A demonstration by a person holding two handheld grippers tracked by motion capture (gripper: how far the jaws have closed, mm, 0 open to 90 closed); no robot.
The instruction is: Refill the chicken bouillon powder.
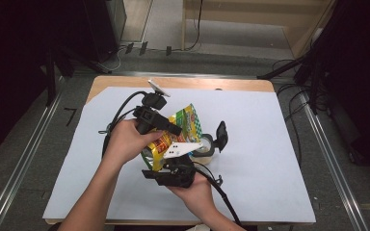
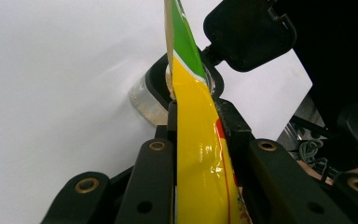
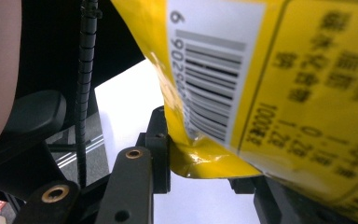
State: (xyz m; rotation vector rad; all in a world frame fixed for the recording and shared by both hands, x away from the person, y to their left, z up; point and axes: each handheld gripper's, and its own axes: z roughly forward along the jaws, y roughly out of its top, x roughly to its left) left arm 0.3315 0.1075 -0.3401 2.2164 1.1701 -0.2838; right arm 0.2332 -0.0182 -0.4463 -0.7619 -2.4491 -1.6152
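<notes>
**Snack bag clamped from both ends**

The yellow snack bag (image 1: pixel 173 137) hung above the counter (image 1: pixel 270 144), mid-scene. The left gripper (image 1: pixel 166 126) had its fingers (image 2: pixel 168 154) clamped on its upper part; the right gripper (image 1: pixel 166 169) gripped its near bottom corner. A clear jar (image 1: pixel 204 150) with an open black lid (image 1: pixel 220 135) stood just right.

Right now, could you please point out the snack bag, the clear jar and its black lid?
snack bag (image 2: pixel 200 140): left gripper view, yellow side.
clear jar (image 2: pixel 144 100): left gripper view, transparent wall.
black lid (image 2: pixel 249 32): left gripper view, lid's middle.
</notes>
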